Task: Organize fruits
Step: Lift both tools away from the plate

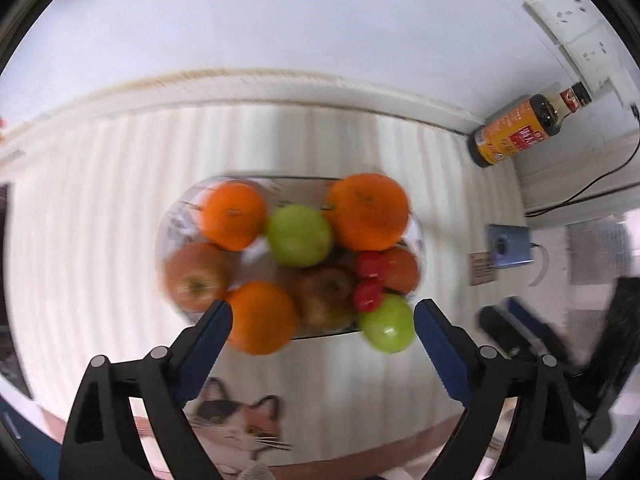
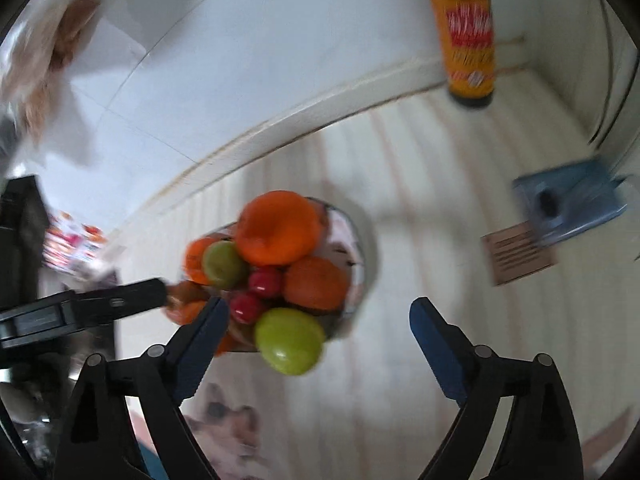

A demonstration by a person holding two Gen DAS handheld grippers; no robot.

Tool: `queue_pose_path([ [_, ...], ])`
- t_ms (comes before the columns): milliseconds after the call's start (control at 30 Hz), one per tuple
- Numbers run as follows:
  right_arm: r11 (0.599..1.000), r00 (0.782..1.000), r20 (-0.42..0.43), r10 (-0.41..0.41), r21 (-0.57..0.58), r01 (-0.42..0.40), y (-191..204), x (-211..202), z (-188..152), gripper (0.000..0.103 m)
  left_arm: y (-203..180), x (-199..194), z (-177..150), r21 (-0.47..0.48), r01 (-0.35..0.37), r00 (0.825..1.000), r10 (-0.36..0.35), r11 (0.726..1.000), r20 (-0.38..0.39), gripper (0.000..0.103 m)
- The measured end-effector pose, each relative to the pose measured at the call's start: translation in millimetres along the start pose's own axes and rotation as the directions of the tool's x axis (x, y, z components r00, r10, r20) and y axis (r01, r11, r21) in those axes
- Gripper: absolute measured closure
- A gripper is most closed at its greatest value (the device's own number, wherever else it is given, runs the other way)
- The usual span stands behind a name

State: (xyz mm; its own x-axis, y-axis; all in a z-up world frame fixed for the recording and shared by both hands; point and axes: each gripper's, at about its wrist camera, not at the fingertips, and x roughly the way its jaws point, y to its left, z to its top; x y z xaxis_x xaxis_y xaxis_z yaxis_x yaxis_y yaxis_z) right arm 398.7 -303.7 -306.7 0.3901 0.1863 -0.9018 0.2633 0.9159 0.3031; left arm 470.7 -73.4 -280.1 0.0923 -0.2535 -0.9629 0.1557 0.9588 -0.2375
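A glass bowl on a striped cloth holds several fruits: oranges, green apples, a red-brown apple and small red fruits. One green apple sits at the bowl's near right edge. My left gripper is open and empty, hovering just above the bowl's near side. In the right wrist view the bowl lies ahead to the left, with the green apple nearest. My right gripper is open and empty. The left gripper's finger reaches in from the left.
A sauce bottle with an orange label stands at the back right by the wall. A blue box and a brown card lie to the right. A cat picture is on the cloth's near edge.
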Motion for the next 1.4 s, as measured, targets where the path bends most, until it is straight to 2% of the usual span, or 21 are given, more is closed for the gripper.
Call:
queue_pose_path([
  [100, 0.994, 0.996, 0.034, -0.082, -0.065, 0.084, 12.1, -20.2, -7.3, 0.005, 4.9, -20.3, -23.8, -0.001, -0.075, 0.995, 0.075, 0.997, 0.068, 0.01],
  [167, 0.987, 0.992, 0.055, -0.113, -0.106, 0.118, 23.7, -34.9, -15.2, 0.004, 8.0, -29.8, -37.9, -0.009, -0.099, 0.99, 0.1, 0.995, 0.097, 0.009],
  [333, 0.974, 0.985, 0.098, -0.142, -0.163, 0.156, 45.2, -69.9, -37.4, 0.004, 8.6, -54.6, -77.9, -0.02, -0.171, 0.971, 0.172, 0.985, 0.163, 0.009],
  [467, 0.972, 0.981, 0.135, -0.136, -0.171, 0.159, 58.9, -100.2, -57.7, 0.004, 6.5, -76.4, -107.1, -0.014, -0.182, 0.961, 0.181, 0.983, 0.207, 0.003],
  [600, 0.971, 0.974, 0.176, -0.146, -0.164, 0.175, 69.4, -132.0, -84.0, 0.004, 7.7, -104.2, -134.8, -0.01, -0.169, 0.949, 0.166, 0.986, 0.267, 0.003],
  [700, 0.969, 0.964, 0.217, -0.156, -0.157, 0.192, 78.1, -159.8, -106.6, 0.004, 6.9, -129.8, -157.6, -0.004, -0.172, 0.932, 0.164, 0.985, 0.323, 0.003],
  [833, 0.968, 0.951, 0.269, -0.151, -0.154, 0.197, 91.2, -200.1, -141.9, 0.001, 5.0, -165.8, -191.8, -0.001, -0.203, 0.895, 0.186, 0.979, 0.406, 0.003],
  [967, 0.962, 0.931, 0.331, -0.152, -0.168, 0.217, 107.7, -240.4, -176.6, 0.001, 4.4, -197.3, -225.8, 0.001, -0.217, 0.864, 0.191, 0.976, 0.465, 0.003],
  [1100, 0.961, 0.916, 0.377, -0.139, -0.171, 0.217, 121.0, -278.6, -208.4, 0.001, 2.8, -222.7, -259.2, 0.013, -0.207, 0.845, 0.173, 0.978, 0.506, 0.003],
  [1400, 0.959, 0.889, 0.448, -0.097, -0.196, 0.203, 136.5, -345.5, -264.7, 0.001, -0.6, -256.6, -321.4, -0.003, -0.204, 0.816, 0.172, 0.979, 0.552, 0.003],
])
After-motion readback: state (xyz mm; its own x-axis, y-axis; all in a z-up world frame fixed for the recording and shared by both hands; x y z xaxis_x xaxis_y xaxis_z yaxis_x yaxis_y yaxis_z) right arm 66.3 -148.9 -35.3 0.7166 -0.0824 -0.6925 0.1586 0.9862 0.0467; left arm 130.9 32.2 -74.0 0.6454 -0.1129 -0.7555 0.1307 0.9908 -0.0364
